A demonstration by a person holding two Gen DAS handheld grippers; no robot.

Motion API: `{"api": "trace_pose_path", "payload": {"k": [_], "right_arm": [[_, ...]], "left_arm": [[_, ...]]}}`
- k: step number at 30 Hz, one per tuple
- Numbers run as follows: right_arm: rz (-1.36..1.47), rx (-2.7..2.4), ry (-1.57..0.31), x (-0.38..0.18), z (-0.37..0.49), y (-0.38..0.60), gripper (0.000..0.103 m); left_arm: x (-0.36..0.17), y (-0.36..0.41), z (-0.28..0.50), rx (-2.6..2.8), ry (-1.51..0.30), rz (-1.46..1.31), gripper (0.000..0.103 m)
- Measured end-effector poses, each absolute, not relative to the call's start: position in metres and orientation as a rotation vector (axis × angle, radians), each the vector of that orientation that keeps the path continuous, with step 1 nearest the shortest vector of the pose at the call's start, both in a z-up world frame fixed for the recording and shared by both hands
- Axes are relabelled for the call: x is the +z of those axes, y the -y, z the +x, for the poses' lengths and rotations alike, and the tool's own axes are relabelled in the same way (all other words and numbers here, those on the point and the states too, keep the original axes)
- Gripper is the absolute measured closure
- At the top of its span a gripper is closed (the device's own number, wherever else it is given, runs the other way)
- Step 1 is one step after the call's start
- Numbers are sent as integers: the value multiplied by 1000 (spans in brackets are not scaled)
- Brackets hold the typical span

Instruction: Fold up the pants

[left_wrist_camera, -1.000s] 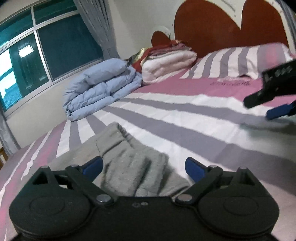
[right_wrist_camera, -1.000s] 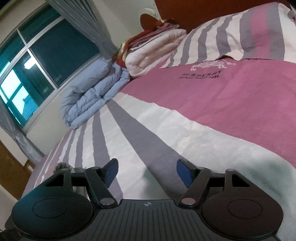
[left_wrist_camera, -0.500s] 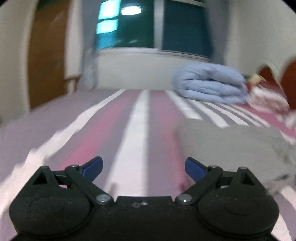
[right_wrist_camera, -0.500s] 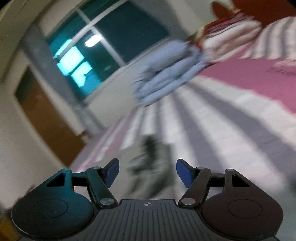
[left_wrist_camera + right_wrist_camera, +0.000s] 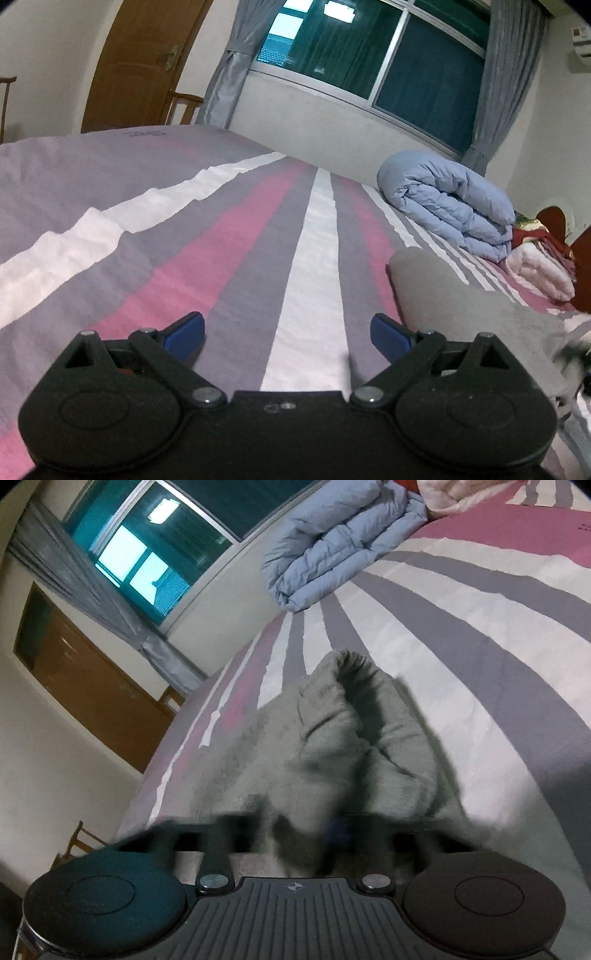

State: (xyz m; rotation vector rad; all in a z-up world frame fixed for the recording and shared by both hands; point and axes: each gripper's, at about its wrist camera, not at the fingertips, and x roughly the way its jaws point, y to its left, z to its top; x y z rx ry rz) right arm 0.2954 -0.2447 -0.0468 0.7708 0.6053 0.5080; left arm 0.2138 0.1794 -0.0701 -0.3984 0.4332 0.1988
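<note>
The grey pants [image 5: 347,738] lie bunched and partly folded on the striped bed [image 5: 480,646]. In the left wrist view they [image 5: 454,306] lie to the right of my left gripper [image 5: 288,332], which is open and empty over the bare stripes. My right gripper [image 5: 306,830] is low on the near edge of the pants. Its fingers are motion-blurred, so I cannot tell whether they are open or shut.
A folded light-blue duvet [image 5: 450,203] lies by the window wall. Folded pink and red bedding [image 5: 539,262] and the wooden headboard [image 5: 580,269] are beyond it. A wooden door [image 5: 136,62] and a chair [image 5: 183,107] stand past the foot of the bed [image 5: 129,229].
Both grippers have swung left, from facing the headboard to facing the window and door. The right gripper has come down onto the pants; the left now has them on its right.
</note>
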Motion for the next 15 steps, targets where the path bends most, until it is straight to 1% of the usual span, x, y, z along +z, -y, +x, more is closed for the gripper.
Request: {"api": "trace_pose_path", "payload": {"k": [2, 4, 7, 10, 12, 13, 14, 15], "right_arm": [[875, 548, -465, -36, 285, 263, 81], [906, 496, -431, -39, 286, 275, 81], [866, 375, -654, -79, 311, 278, 81], [912, 396, -611, -90, 305, 288, 81], [900, 383, -573, -80, 297, 293, 71], [890, 370, -538, -74, 286, 300, 52], [890, 367, -508, -70, 278, 306, 23], [885, 358, -498, -66, 271, 308, 17]], "left_arm": [[-71, -181, 212, 194, -427, -412, 13], [-72, -181, 212, 195, -434, -414, 13], [-73, -183, 215, 198, -447, -416, 13], [-74, -183, 216, 200, -456, -417, 13], [-74, -182, 217, 203, -458, -415, 12], [-74, -182, 216, 205, -457, -416, 12], [-74, -183, 216, 204, -456, -416, 12], [-74, -182, 216, 204, -456, -415, 12]]}}
